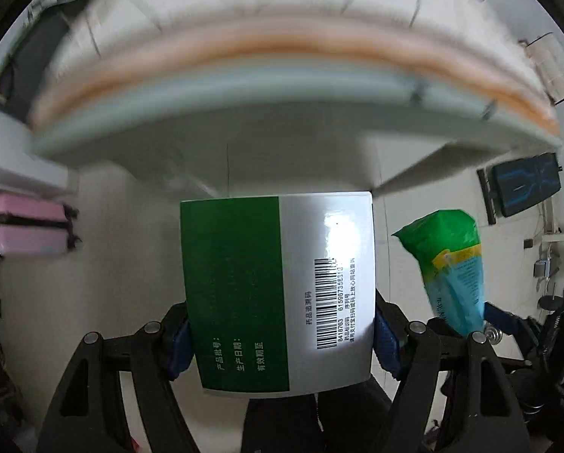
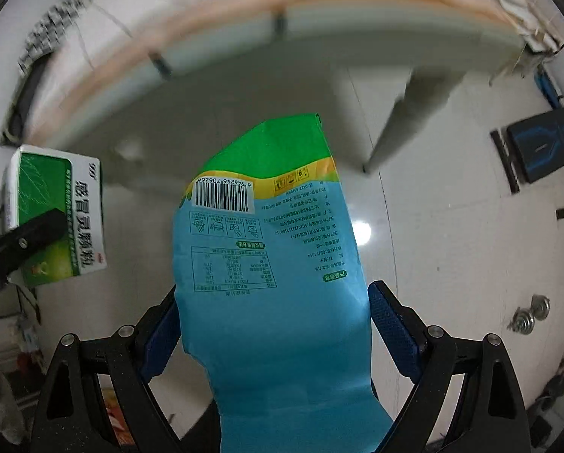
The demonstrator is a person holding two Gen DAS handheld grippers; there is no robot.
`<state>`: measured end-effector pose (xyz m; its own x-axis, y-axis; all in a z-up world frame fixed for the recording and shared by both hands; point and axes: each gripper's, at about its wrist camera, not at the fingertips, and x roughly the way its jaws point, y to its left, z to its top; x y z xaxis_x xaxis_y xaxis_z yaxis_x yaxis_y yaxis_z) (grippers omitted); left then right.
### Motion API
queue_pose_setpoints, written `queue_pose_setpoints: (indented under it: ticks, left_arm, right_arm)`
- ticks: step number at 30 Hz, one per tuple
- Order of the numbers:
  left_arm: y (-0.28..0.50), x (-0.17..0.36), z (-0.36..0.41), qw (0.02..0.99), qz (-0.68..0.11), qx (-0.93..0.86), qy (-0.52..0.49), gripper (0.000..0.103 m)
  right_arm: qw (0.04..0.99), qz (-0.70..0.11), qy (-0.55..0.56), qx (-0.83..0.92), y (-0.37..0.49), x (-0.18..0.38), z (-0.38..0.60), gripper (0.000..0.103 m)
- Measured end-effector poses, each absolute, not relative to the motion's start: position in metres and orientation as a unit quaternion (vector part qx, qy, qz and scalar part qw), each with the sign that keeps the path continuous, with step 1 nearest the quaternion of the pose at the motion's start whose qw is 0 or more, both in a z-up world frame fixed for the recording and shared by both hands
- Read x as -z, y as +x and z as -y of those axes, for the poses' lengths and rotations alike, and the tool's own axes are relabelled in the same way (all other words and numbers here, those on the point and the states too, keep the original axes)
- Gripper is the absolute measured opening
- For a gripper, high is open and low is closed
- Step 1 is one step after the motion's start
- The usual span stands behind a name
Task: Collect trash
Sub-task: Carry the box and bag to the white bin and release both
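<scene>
My left gripper (image 1: 280, 339) is shut on a green and white medicine box (image 1: 274, 294) with a barcode, held up in the air. My right gripper (image 2: 274, 332) is shut on a blue and green snack bag (image 2: 270, 264) with a barcode, also lifted. In the left wrist view the snack bag (image 1: 452, 264) hangs to the right of the box. In the right wrist view the medicine box (image 2: 55, 215) shows at the left, with a left gripper finger (image 2: 25, 241) across it.
A white table with an orange-edged rim (image 1: 282, 75) curves overhead, and one of its legs (image 2: 414, 120) stands on the pale tiled floor (image 2: 452, 245). A dark screen (image 1: 523, 185) stands at the right. A pink case (image 1: 29, 230) sits at the left.
</scene>
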<state>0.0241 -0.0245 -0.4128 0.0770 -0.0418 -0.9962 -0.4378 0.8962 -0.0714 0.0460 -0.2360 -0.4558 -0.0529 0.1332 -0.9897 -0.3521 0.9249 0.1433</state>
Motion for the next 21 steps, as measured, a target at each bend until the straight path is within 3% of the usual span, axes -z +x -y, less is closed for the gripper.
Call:
queue_pose_setpoints:
  ticks: [6,13,14,16,21]
  left_arm:
    - [0.023,0.555,0.022,0.66,-0.706,-0.123,-0.226,0.075]
    - [0.021,0.68,0.01,0.609,-0.733,-0.092,-0.289,0.079]
    - [0.022,0.69,0.011,0.604,-0.735,-0.094,-0.293,0.08]
    - [0.018,0.704,0.006,0.597,-0.734,-0.097,-0.308,0.099]
    - [0.006,0.697,-0.003,0.597,-0.726,-0.128,-0.316,0.099]
  right_arm:
    - [0.64,-0.745,-0.088,-0.168,0.034,0.586,0.248,0.094]
    - [0.587,-0.781,-0.101,-0.189,0.03,0.726,0.239,0.094]
    - [0.581,-0.785,-0.1,-0.192,0.029,0.744,0.238,0.094]
    - [0.575,-0.788,-0.098,-0.198,0.029,0.768,0.233,0.095]
    - [0.556,-0.799,-0.061,-0.222,0.037,0.795,0.219,0.102]
